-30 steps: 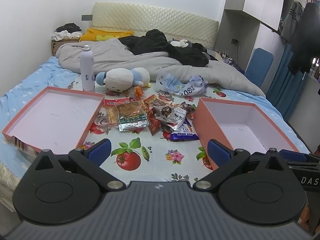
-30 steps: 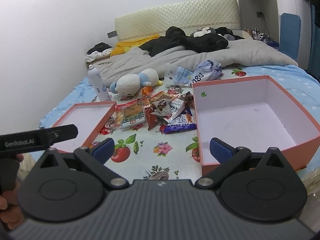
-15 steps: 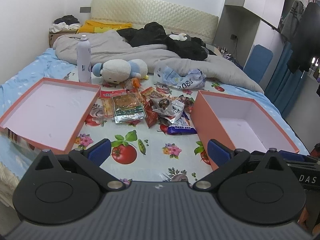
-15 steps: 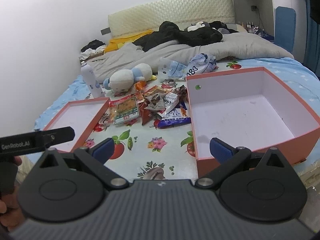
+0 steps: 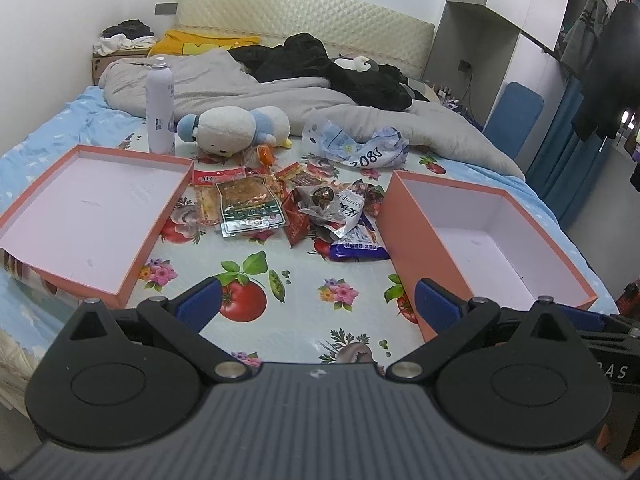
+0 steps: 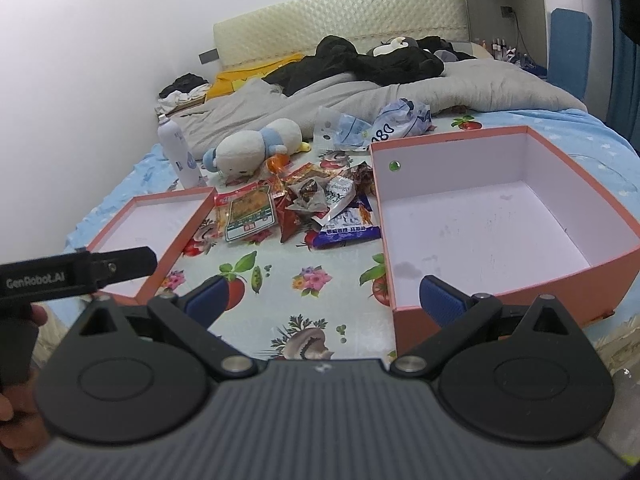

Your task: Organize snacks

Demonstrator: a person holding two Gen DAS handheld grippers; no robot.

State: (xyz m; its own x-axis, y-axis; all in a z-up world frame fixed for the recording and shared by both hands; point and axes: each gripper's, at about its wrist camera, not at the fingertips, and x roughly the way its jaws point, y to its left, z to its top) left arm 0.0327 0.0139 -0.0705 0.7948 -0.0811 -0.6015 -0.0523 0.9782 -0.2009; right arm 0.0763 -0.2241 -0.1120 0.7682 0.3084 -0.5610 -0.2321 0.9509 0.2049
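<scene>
Glossy crinkled snack packets [image 5: 288,208] lie heaped on the bed's fruit-printed cloth [image 5: 296,280], between my shallow coral cardboard lid [image 5: 60,216] on the left and the deeper matching box [image 6: 500,232] on the right. Both my left gripper [image 5: 316,300] and right gripper [image 6: 322,294] hold their blue ribbed fingers [image 5: 200,304] apart, empty. "GenRobot.AI" reads on the left gripper's side.

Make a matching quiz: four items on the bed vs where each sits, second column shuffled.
Items:
1. white spray bottle
2. shallow pink box lid
3. deep pink box
4. purple snack packet

Places:
A. against the deep box's left wall
B. right of the snack pile
C. behind the shallow lid, upright
D. left of the snack pile

Pairs: 1-C, 2-D, 3-B, 4-A
</scene>
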